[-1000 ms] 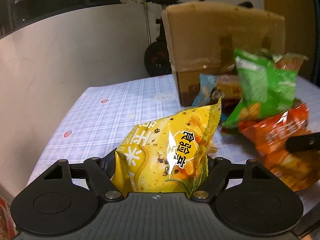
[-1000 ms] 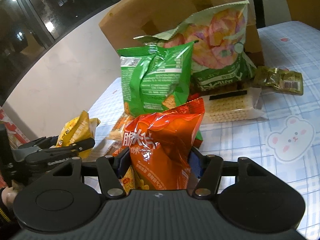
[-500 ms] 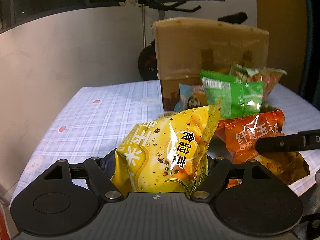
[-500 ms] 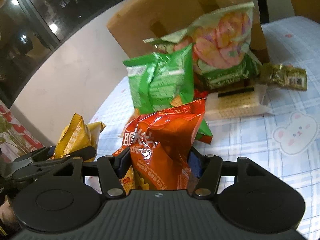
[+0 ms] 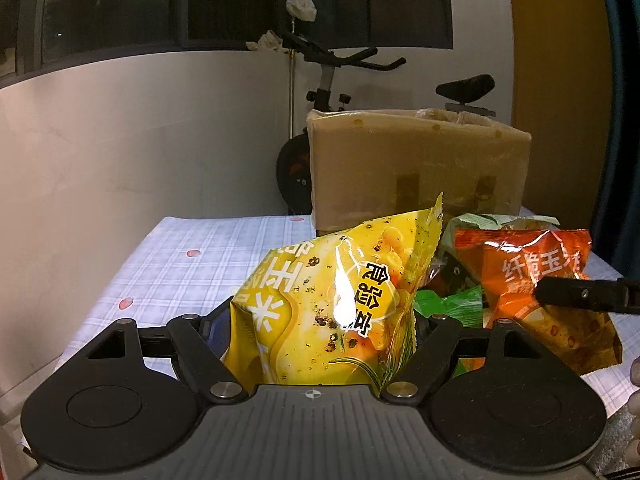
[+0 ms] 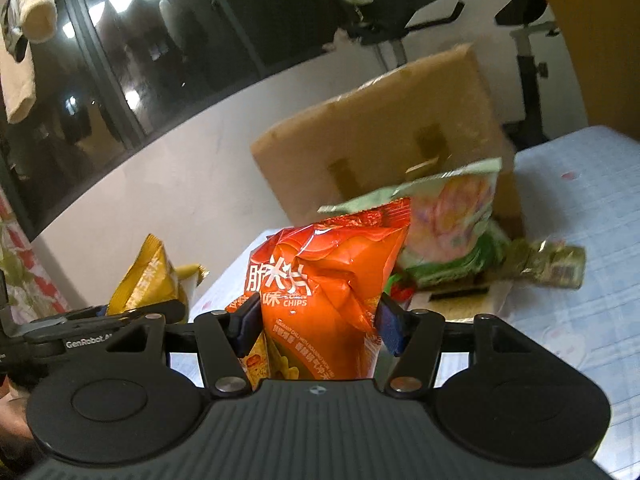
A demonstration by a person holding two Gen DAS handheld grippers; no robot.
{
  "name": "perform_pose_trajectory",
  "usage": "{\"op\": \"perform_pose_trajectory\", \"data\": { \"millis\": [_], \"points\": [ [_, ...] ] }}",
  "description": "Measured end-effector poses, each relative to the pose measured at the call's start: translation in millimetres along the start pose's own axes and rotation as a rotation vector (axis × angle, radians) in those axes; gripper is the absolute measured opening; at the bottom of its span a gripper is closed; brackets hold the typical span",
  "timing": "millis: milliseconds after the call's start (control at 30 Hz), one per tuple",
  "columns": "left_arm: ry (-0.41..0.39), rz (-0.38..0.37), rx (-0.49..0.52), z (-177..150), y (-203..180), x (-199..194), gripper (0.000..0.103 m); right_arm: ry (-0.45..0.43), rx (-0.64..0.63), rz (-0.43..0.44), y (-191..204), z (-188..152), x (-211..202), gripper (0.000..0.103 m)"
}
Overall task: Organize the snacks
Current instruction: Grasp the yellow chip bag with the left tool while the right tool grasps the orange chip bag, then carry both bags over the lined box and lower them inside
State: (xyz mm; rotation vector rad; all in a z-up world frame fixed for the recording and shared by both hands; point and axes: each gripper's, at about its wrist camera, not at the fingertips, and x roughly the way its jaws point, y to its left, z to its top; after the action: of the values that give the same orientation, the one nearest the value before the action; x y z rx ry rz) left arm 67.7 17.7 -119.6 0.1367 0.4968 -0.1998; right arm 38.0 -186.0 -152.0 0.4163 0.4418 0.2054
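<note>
Both bags have risen since a second ago, and we now see over the box [image 5: 416, 168] rim. Our left gripper [image 5: 320, 332] has its jaws pinching the yellow bag [image 5: 336, 300]; our right gripper [image 6: 316, 320] pinches the orange bag [image 6: 324, 288], both held above the desk [image 5: 192, 264].

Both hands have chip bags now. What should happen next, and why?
Probably carry the orange bag, clamped in the right hand-held gripper, over the open cardboard box behind the snack pile. The left hand-held gripper grips the yellow bag.
</note>
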Motion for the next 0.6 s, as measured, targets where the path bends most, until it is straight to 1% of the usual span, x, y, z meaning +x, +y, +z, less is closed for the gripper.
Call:
{"op": "perform_pose_trajectory", "data": {
  "millis": [133,233,367,600],
  "points": [
    [0.017,-0.001,-0.014,-1.7,0.4,5.4,0.080,-0.011,0.016,-0.019,-6.9,1.5,-0.8,0.061],
    [0.002,0.000,-0.018,5.1,5.1,3.3,0.080,-0.030,0.000,-0.020,-5.2,8.2,-3.7,0.061],
    [-0.055,0.002,-0.026,29.4,8.4,4.5,0.080,-0.089,-0.027,-0.014,-2.6,25.6,-10.3,0.061],
    [-0.156,-0.017,-0.077,80.3,9.9,14.6,0.080,-0.214,-0.063,-0.036,-9.1,77.2,-13.7,0.061]
  ]
}}
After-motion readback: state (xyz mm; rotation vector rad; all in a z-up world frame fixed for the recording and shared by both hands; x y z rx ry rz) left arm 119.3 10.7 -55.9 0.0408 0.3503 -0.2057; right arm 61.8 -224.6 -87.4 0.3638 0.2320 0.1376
